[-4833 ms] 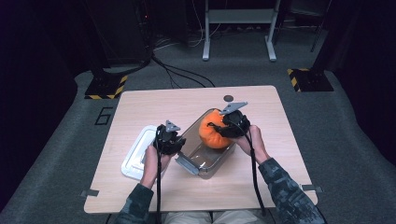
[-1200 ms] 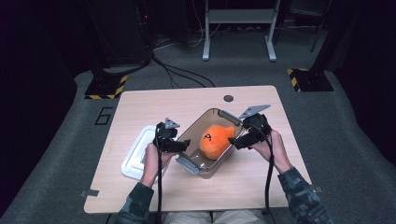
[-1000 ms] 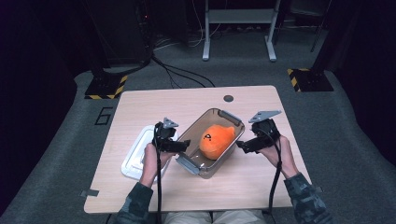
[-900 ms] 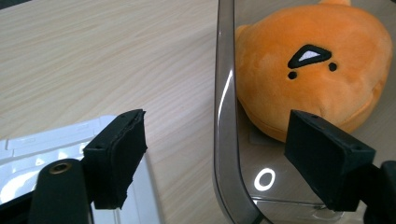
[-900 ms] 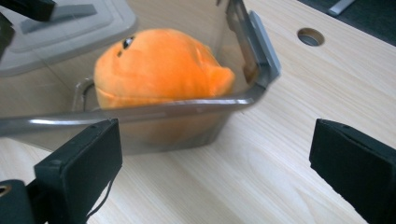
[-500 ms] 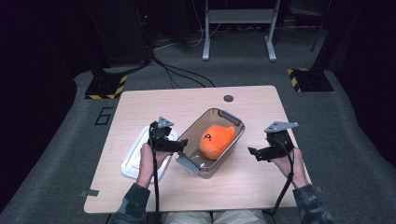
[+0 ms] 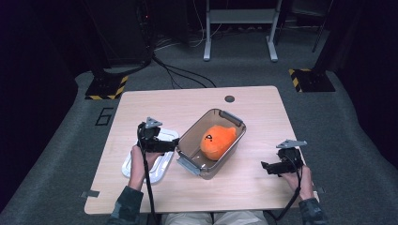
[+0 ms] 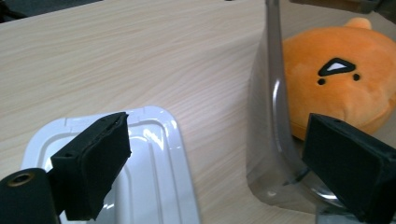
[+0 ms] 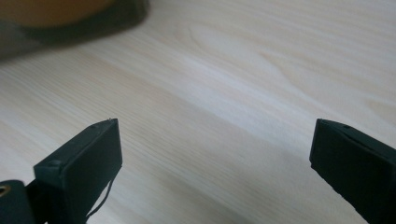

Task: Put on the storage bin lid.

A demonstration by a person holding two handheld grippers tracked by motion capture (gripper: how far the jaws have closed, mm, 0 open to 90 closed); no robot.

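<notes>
The white lid (image 7: 146, 161) is found directly under and just behind the left gripper (image 7: 165, 144), whose jaws are spread wide and grip nothing; in the left gripper view one jaw hangs over the lid (image 8: 116, 168) and the other reaches past the near corner wall of the clear container (image 8: 275, 154), so the container's rim is seen standing up between the jaws; the orange plush toy (image 7: 217, 140) is seen lying inside the container (image 7: 195, 164), beyond that wall, ahead and to one side of the left jaws; the container's long axis is set on a diagonal across the tabletop (image 7: 155, 110), running from its near corner beside the left jaws away toward the far right; the lid's long axis is judged to run roughly the same way, beside the container and touching or nearly touching it, though contact cannot be told; the left hand is plainly the nearer to both lid and container, its forearm entering low and its gripper pointed across toward the container; the right gripper (image 7: 270, 166) is held well apart, off past the container's right flank near the table edge, jaws wide and gripping nothing, pointed back toward the container over bare wood (image 9: 233, 93); the lid is judged the next thing to be taken, by the left jaws, which would have to be drawn back and lowered onto its edge
</notes>
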